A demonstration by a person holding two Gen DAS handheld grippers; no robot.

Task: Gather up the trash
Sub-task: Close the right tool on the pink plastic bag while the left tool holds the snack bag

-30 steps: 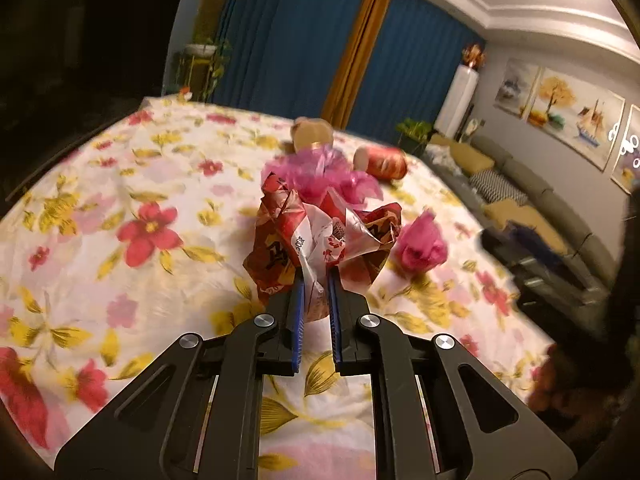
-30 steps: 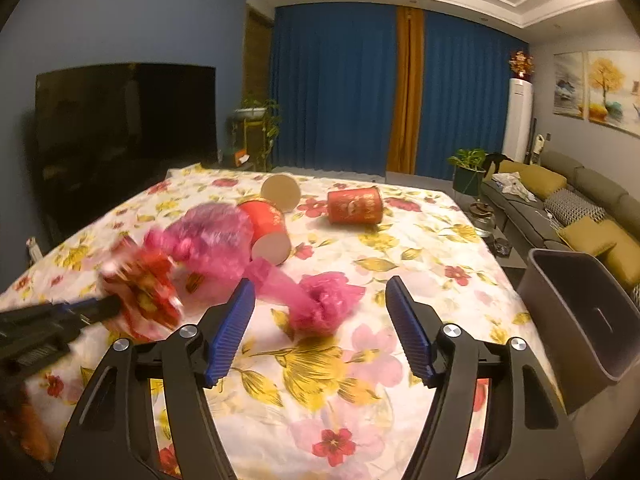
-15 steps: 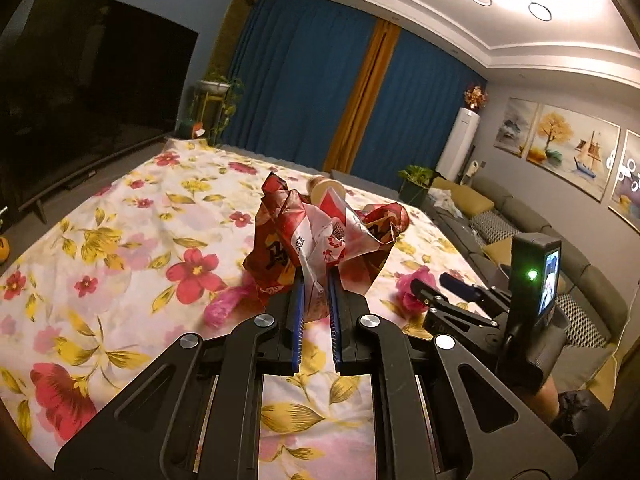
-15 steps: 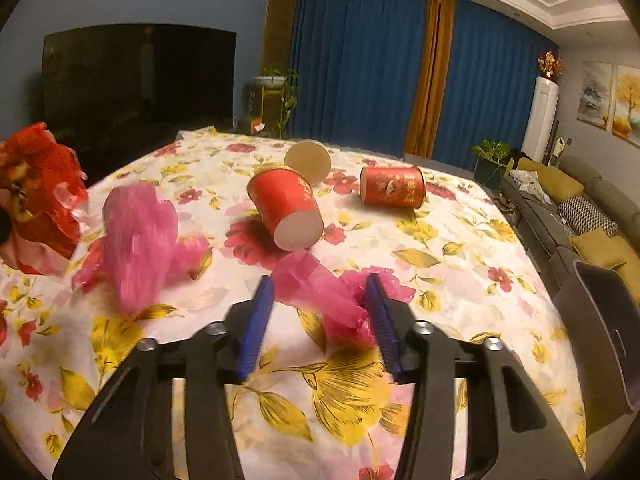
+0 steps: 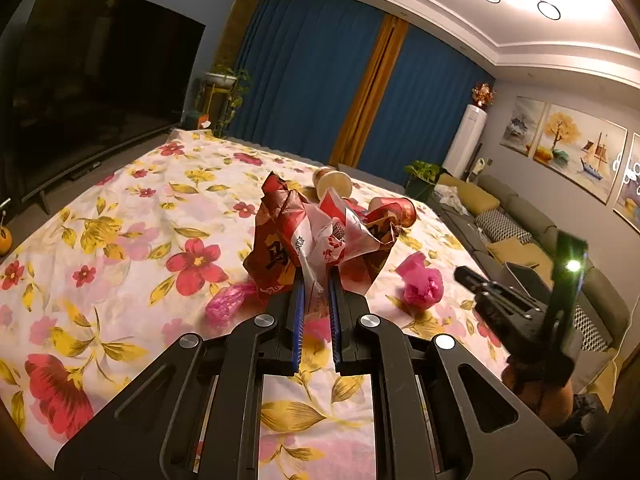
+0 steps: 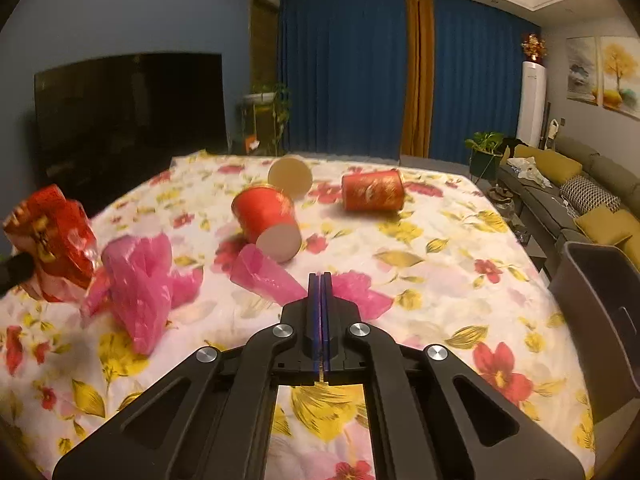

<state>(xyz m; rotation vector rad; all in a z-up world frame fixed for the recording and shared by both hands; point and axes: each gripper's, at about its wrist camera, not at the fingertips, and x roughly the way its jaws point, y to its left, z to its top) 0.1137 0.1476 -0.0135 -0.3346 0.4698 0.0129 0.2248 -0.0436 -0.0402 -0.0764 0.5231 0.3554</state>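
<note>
My left gripper (image 5: 316, 280) is shut on a crumpled red and white wrapper (image 5: 316, 240) and holds it above the flowered table; the wrapper also shows at the left of the right wrist view (image 6: 52, 248). My right gripper (image 6: 320, 280) is fully shut over a pink plastic bag (image 6: 276, 276); whether it pinches the bag I cannot tell. The right gripper shows in the left wrist view (image 5: 492, 292) beside that pink bag (image 5: 420, 284). A second pink bag (image 6: 140, 276) lies to the left. Three red paper cups (image 6: 268, 220) (image 6: 372, 196) (image 6: 290, 176) lie on their sides farther back.
The table wears a flowered cloth (image 6: 440, 264). A grey bin (image 6: 600, 300) stands at the table's right edge. A sofa (image 6: 580, 192) runs along the right wall and a television (image 6: 128, 112) stands at the left.
My right gripper has closed from wide open to fully shut over the pink bag. My left gripper has lifted the wrapper higher and drawn it back.
</note>
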